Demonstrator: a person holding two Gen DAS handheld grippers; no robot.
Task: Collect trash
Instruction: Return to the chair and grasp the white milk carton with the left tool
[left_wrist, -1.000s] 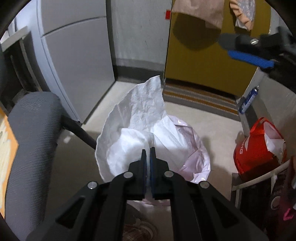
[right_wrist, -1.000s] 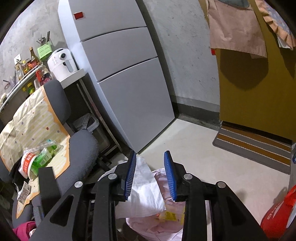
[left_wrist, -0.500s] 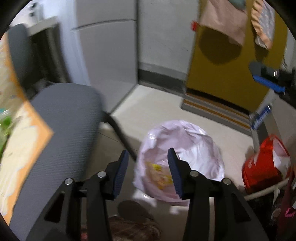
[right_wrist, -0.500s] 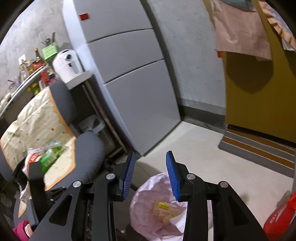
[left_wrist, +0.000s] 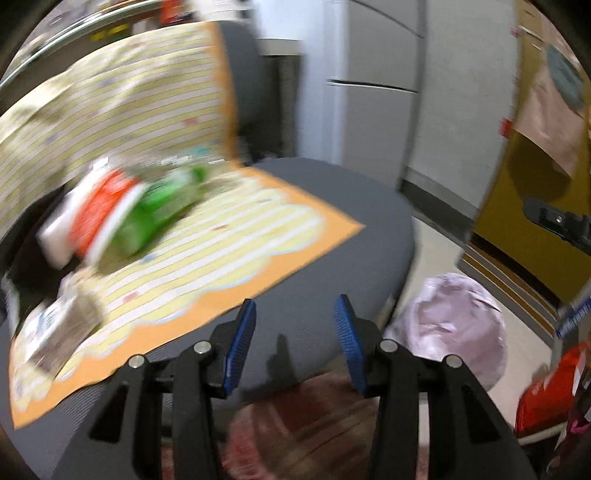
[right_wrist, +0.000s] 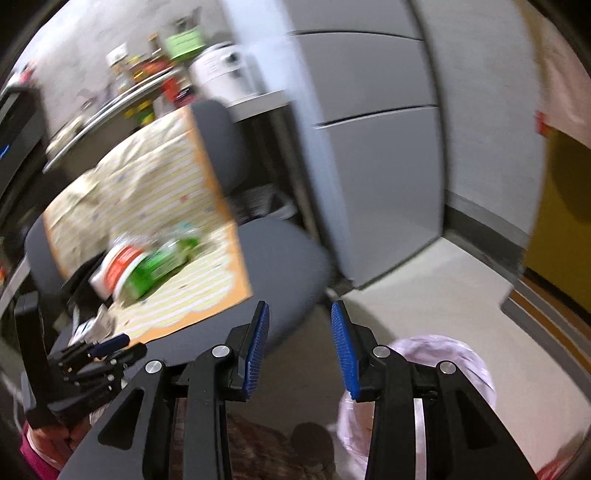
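A red, white and green wrapped package (left_wrist: 122, 214) lies on the striped yellow cloth (left_wrist: 207, 243) over a grey office chair (left_wrist: 332, 229); it also shows in the right wrist view (right_wrist: 144, 266). More crumpled wrappers (left_wrist: 62, 325) lie at the cloth's near left. The pink-lined trash bin (left_wrist: 458, 325) stands on the floor to the right, also in the right wrist view (right_wrist: 454, 354). My left gripper (left_wrist: 293, 339) is open and empty above the chair seat. My right gripper (right_wrist: 301, 349) is open and empty, between chair and bin. Both views are blurred.
A grey fridge (right_wrist: 373, 147) stands behind the chair. A cluttered shelf with bottles and a white appliance (right_wrist: 218, 70) is at the back left. A yellow door (left_wrist: 535, 184) and striped mat (left_wrist: 513, 284) are on the right, with a red bag (left_wrist: 546, 398) on the floor.
My left gripper opened and let go of the white paper bag, which went into the bin. Both grippers then swung left from the bin toward the chair.
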